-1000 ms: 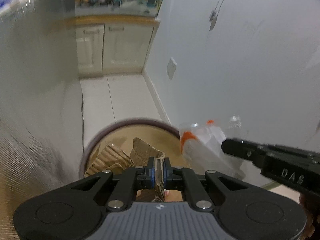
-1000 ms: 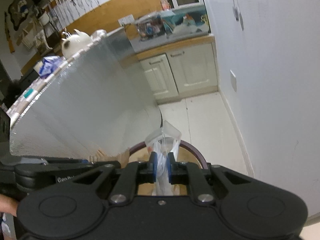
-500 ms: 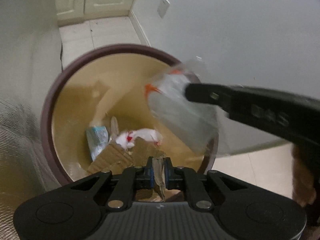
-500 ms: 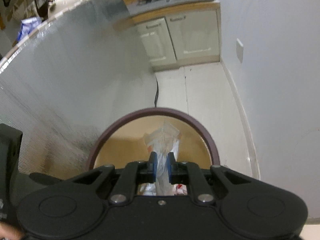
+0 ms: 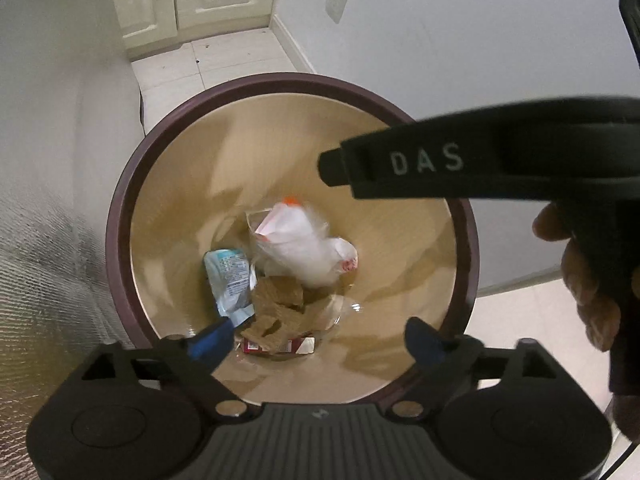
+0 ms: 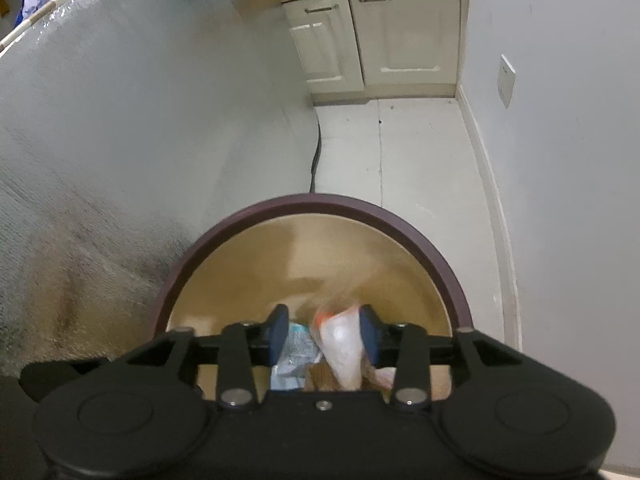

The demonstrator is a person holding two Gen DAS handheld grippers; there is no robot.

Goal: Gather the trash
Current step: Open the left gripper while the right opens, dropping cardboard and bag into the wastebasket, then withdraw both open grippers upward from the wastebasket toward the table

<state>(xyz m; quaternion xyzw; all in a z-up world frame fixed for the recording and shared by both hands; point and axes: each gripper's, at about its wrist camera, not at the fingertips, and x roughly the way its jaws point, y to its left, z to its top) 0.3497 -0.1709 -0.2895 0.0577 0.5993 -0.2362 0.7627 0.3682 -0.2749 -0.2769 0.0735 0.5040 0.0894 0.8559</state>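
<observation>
One round bin (image 5: 120, 216) sits in view, maroon-rimmed and tan inside. Down at its bottom: one clear plastic bag with an orange edge (image 5: 296, 236), one pale blue printed packet (image 5: 230, 280), one cluster of torn cardboard pieces (image 5: 276, 308), their exact number blurred, and one red-and-white wrapper (image 5: 280, 347) peeking beneath. Two grippers, left (image 5: 316, 340) and right (image 6: 323, 334), two blue-padded fingers each.

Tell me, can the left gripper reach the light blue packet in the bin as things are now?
Probably yes. The left gripper is open above the bin, and the light blue packet lies uncovered on the bottom beside the cardboard pieces.
</observation>
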